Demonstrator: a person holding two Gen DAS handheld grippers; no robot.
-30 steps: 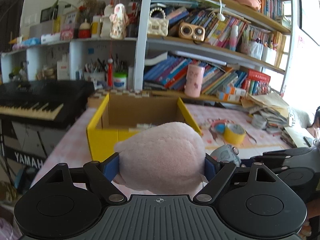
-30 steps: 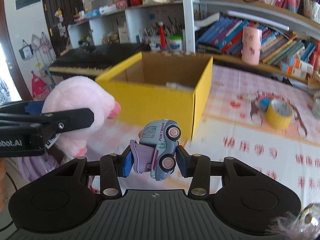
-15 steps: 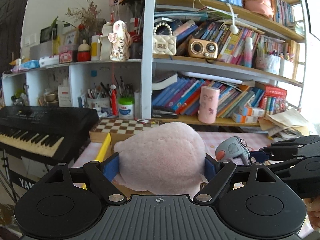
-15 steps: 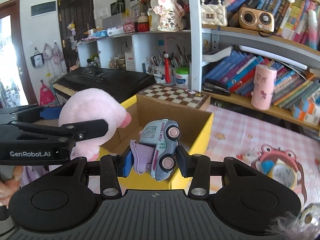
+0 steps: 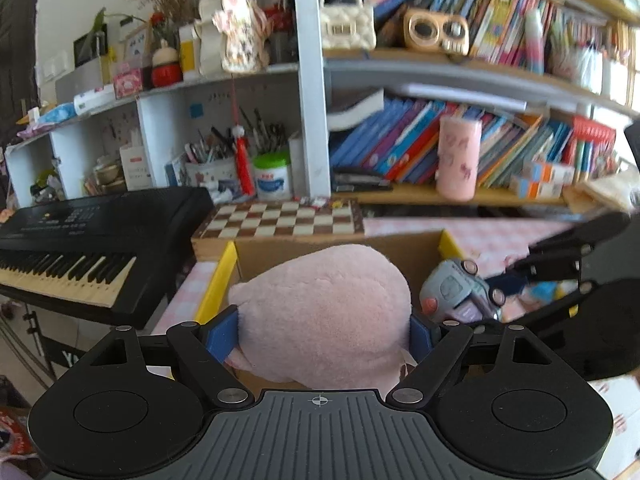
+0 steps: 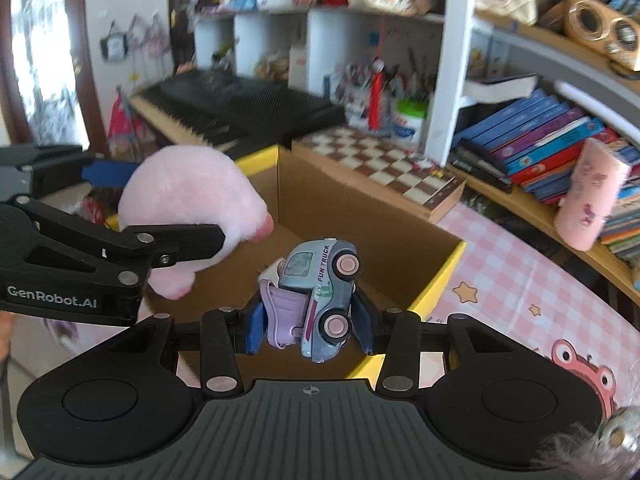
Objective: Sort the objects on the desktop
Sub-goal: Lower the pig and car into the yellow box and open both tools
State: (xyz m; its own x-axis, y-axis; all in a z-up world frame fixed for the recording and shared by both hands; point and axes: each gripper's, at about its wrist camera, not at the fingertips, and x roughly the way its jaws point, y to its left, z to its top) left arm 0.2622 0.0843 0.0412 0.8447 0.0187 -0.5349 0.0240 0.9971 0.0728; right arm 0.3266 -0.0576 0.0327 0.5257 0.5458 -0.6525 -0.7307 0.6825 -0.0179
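My left gripper (image 5: 320, 330) is shut on a pink plush toy (image 5: 324, 312) and holds it over the open yellow cardboard box (image 5: 218, 276). My right gripper (image 6: 310, 322) is shut on a grey-blue toy truck (image 6: 324, 296) marked FUN TRUCK, held on its side above the same box (image 6: 436, 280). The plush (image 6: 188, 196) and the left gripper show at the left of the right wrist view. The truck (image 5: 460, 292) and the right gripper show at the right of the left wrist view. The box floor is mostly hidden.
A chessboard (image 5: 284, 220) lies just behind the box. A black keyboard (image 5: 80, 232) stands to the left. Shelves of books and a pink cup (image 5: 458, 158) line the back. The pink checked tablecloth (image 6: 520, 280) spreads to the right.
Both grippers have moved forward and down over the box with their toys. The box opening now lies directly beneath them. Both grips are unchanged.
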